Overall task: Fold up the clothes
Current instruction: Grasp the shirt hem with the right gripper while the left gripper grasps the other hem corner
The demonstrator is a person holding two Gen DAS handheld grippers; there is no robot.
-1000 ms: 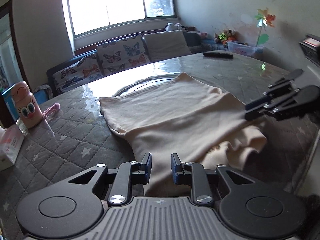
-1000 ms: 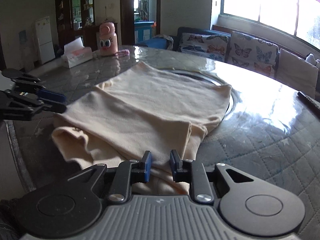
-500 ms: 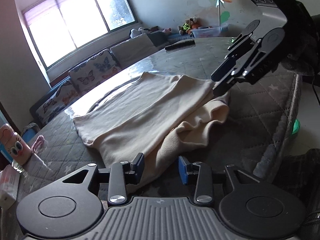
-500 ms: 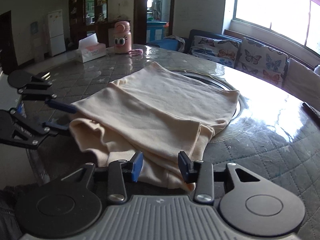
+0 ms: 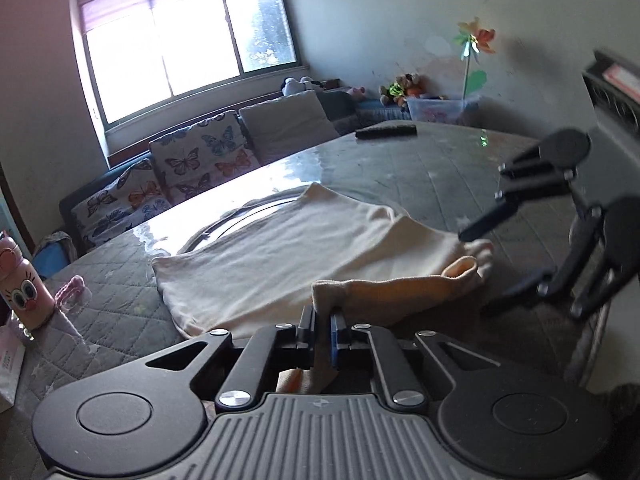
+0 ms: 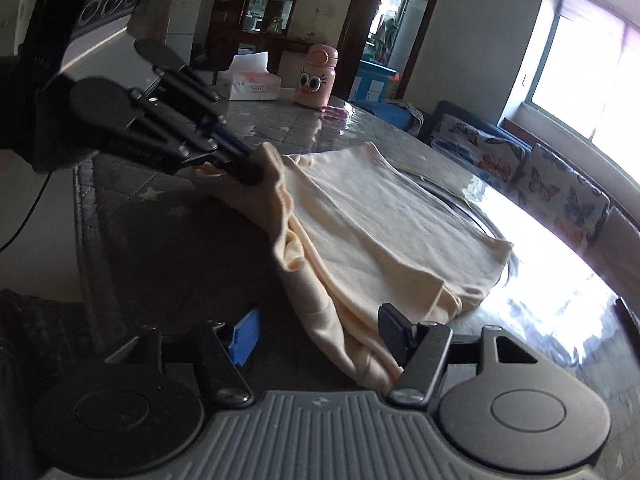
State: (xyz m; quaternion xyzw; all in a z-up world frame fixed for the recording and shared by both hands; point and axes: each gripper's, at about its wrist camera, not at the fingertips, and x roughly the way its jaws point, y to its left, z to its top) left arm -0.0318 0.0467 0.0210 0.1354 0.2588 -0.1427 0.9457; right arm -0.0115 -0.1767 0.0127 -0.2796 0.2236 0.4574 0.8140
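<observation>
Tabletop (image 5: 420,168): garment (image 5: 280,256) in left tool (image 5: 323,330)

black tool (image 5: 323,334), blue pads (image 6: 244,336)

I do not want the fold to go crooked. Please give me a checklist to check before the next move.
1. Left gripper shut on the cream garment: ok.
2. Right gripper gripping its corner: not ok; jaws wide open, cloth only lying between them.
3. Far half flat on the table: ok.
4. Near edge smooth: not ok, bunched.
5. Remote and pink bottle clear of the cloth: ok.
</observation>
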